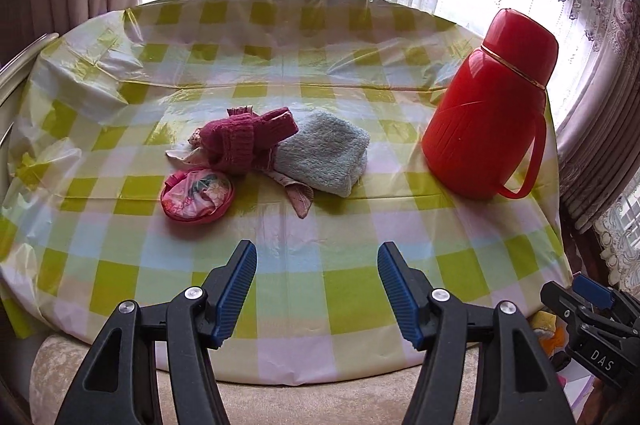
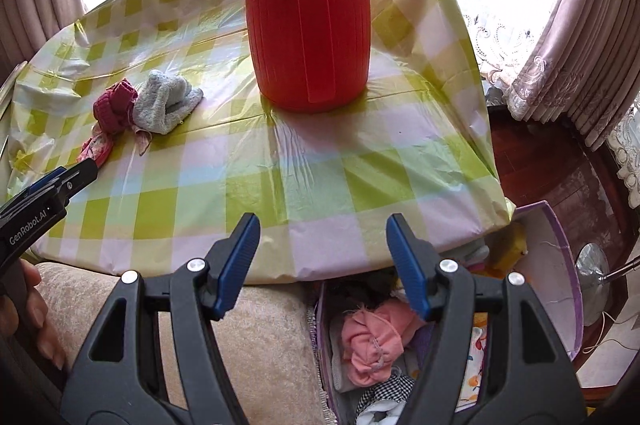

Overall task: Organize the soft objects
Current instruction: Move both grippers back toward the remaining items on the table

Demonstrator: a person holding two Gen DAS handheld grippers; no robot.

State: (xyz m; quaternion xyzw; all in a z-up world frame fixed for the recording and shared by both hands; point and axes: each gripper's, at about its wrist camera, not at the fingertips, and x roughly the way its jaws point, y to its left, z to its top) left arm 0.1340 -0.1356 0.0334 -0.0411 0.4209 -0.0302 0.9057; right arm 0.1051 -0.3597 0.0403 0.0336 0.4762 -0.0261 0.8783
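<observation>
A dark pink knitted piece point(image 1: 244, 141) lies on the checked table next to a folded light blue towel point(image 1: 326, 155), with a patterned cloth point(image 1: 298, 195) under them. A round pink floral pouch point(image 1: 197, 195) lies just in front. My left gripper point(image 1: 316, 261) is open and empty, short of the pile. My right gripper point(image 2: 322, 237) is open and empty above the table's near edge, over a purple box point(image 2: 556, 257) that holds a pink cloth point(image 2: 372, 345) and other fabrics. The pile also shows in the right wrist view point(image 2: 160, 103).
A tall red thermos jug point(image 1: 492, 113) stands at the table's right, close ahead in the right wrist view point(image 2: 308, 25). A beige cushion point(image 2: 256, 337) lies below the table edge. Curtains point(image 1: 592, 25) and a bright window are behind. The left gripper shows at the right view's left edge point(image 2: 56, 185).
</observation>
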